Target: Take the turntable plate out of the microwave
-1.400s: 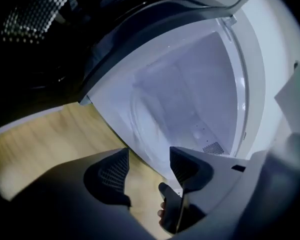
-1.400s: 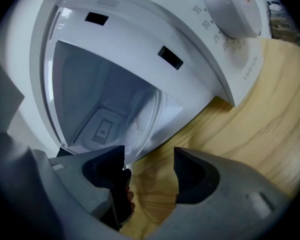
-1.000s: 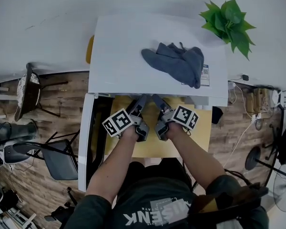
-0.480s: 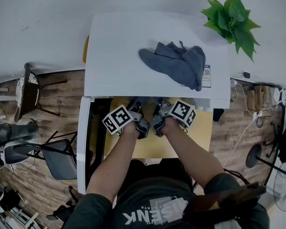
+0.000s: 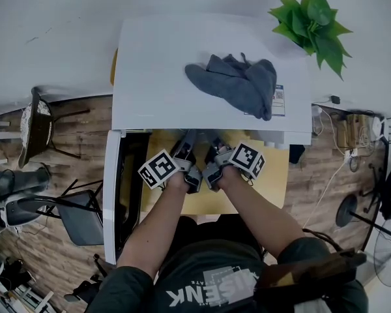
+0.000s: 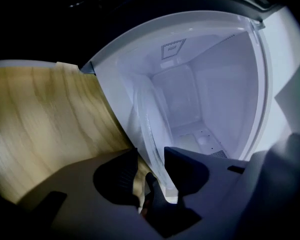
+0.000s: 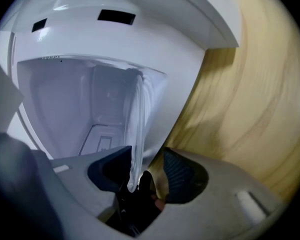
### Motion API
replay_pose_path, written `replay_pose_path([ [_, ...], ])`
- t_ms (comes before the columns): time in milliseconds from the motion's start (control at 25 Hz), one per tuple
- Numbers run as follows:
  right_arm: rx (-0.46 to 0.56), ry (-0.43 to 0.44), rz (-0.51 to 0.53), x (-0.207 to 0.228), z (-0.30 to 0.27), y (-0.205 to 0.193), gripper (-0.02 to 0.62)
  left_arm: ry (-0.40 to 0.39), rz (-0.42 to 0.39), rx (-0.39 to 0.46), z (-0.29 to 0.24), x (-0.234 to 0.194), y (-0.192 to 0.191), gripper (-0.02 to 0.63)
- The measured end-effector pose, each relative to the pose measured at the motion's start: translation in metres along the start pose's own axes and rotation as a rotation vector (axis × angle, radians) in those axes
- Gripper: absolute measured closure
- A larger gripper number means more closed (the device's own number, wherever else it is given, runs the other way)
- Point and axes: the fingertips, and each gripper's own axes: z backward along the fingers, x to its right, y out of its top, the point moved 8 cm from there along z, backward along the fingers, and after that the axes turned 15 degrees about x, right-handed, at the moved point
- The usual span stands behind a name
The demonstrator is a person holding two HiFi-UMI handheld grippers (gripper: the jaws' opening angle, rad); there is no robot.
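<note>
The clear glass turntable plate (image 6: 150, 119) shows edge-on in both gripper views, reaching out of the white microwave (image 5: 169, 77) cavity. In the left gripper view its rim runs between the jaws of my left gripper (image 6: 150, 169), which are closing; it lies against the right jaw, with a gap at the left one. In the right gripper view the plate (image 7: 136, 129) hangs between the closing jaws of my right gripper (image 7: 147, 166), close to the left jaw and clear of the right. From above, the left gripper (image 5: 184, 150) and right gripper (image 5: 215, 152) reach side by side under the microwave's front edge.
The microwave door (image 5: 112, 194) stands open at the left. A grey cloth (image 5: 238, 87) lies on the microwave's top and a green plant (image 5: 313, 21) stands at the back right. The wooden table (image 5: 208, 201) lies under my hands. A dark chair (image 5: 78, 214) is at the left.
In the head view the two grippers have drawn slightly closer together at the microwave's mouth. The cloth and the door have not moved.
</note>
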Motion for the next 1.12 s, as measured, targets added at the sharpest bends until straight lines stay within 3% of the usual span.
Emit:
replay_pose_path([
  [280, -0.012, 0.028, 0.002, 0.003, 0.013, -0.007, 0.42, -0.031, -0.017, -0.003, 0.014, 0.004, -0.004, 0.501],
  [720, -0.015, 0.097, 0.036, 0.009, 0.025, -0.003, 0.433, -0.05, 0.064, 0.002, 0.044, -0.004, -0.01, 0.54],
  [840, 0.014, 0.116, 0.0, 0.013, 0.024, 0.006, 0.436, -0.048, 0.045, -0.012, 0.052, -0.004, -0.009, 0.54],
  [920, -0.01, 0.137, 0.007, 0.013, 0.023, 0.007, 0.44, -0.038, -0.018, -0.025, 0.056, -0.005, -0.007, 0.54],
  [1000, -0.038, 0.166, 0.02, 0.01, 0.023, 0.005, 0.475, -0.028, -0.065, -0.029, 0.06, -0.006, -0.005, 0.541],
  [1040, -0.045, 0.182, 0.018, 0.009, 0.023, 0.003, 0.518, -0.033, -0.053, -0.026, 0.061, -0.006, -0.006, 0.541],
  [1120, -0.053, 0.217, 0.005, 0.007, 0.025, 0.002, 0.54, -0.053, 0.013, -0.01, 0.063, -0.007, -0.012, 0.541],
])
